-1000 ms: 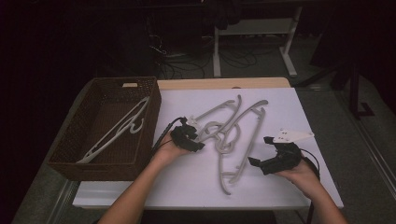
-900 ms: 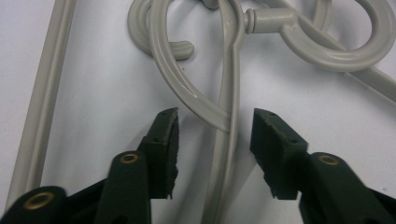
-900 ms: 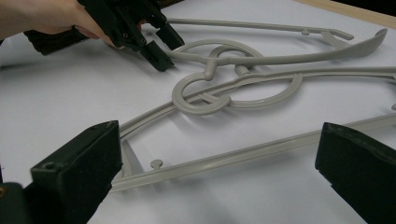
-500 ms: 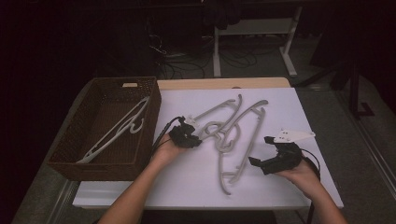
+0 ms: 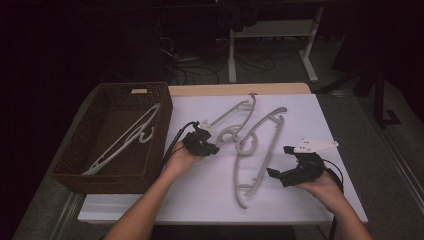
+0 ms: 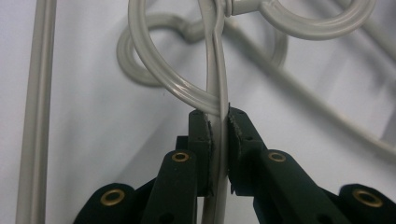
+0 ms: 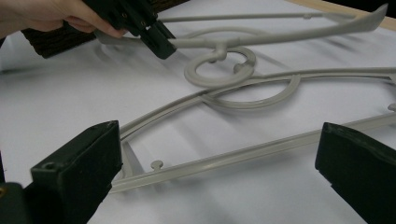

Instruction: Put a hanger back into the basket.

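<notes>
Upper hanger: grey plastic, on the white bench right of the basket, its hook looped with a second hanger beside it.
Left gripper: fingers have just been closing and now clench the upper hanger's thin arm (pads pressed on both sides).
Right gripper: fingers spread wide, holding nothing, near the second hanger's lower end.
Basket: brown wicker, left of the bench, one pale hanger inside.
</notes>
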The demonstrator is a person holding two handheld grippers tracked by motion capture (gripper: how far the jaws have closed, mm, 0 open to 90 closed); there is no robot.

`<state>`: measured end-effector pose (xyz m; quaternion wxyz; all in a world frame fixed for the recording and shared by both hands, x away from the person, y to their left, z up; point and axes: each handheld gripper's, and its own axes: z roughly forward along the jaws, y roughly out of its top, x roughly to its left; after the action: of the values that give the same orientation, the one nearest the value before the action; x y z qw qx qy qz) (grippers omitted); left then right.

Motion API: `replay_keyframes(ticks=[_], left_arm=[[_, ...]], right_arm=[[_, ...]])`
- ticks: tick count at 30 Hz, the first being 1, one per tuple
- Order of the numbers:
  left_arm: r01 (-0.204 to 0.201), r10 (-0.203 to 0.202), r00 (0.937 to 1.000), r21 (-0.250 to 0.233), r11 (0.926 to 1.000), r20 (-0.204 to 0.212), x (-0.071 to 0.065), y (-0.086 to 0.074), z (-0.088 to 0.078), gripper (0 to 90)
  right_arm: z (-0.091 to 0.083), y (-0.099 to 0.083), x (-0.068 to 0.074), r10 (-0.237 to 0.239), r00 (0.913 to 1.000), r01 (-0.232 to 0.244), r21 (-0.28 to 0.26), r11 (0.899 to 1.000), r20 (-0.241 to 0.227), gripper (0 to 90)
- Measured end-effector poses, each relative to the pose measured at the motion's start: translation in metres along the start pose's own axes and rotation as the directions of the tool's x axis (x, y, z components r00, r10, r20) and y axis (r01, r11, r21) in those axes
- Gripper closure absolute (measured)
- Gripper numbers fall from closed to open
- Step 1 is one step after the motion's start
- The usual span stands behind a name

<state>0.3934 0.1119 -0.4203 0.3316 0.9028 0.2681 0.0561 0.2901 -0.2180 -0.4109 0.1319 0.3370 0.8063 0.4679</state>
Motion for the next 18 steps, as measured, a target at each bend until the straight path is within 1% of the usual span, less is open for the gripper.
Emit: replay_keyframes(ticks=[6, 9, 16, 18], left_arm=[[0.019, -0.019, 0.9997, -0.025, 0.9995, 0.013, -0.004, 0.012, -0.022, 81.6], [0.032, -0.03, 0.9991, -0.042, 0.9986, 0.031, -0.005, 0.021, -0.035, 81.5], [0.021, -0.018, 0.9989, -0.078, 0.9968, 0.043, -0.013, 0.045, -0.072, 81.6], [0.005, -0.001, 0.9992, -0.086, 0.9963, 0.039, -0.014, 0.051, -0.083, 81.6]], right_arm=[[-0.001, 0.001, -0.001, 0.004, 1.0, -0.004, -0.006, 1.0, 0.003, 0.2], [-0.001, 0.001, -0.001, 0.006, 1.0, -0.006, -0.006, 1.0, 0.001, 0.2], [-0.002, 0.002, -0.001, 0.002, 1.0, -0.002, -0.009, 1.0, 0.001, 0.1], [-0.002, 0.002, -0.001, 0.005, 1.0, -0.005, -0.011, 1.0, 0.003, 0.2]])
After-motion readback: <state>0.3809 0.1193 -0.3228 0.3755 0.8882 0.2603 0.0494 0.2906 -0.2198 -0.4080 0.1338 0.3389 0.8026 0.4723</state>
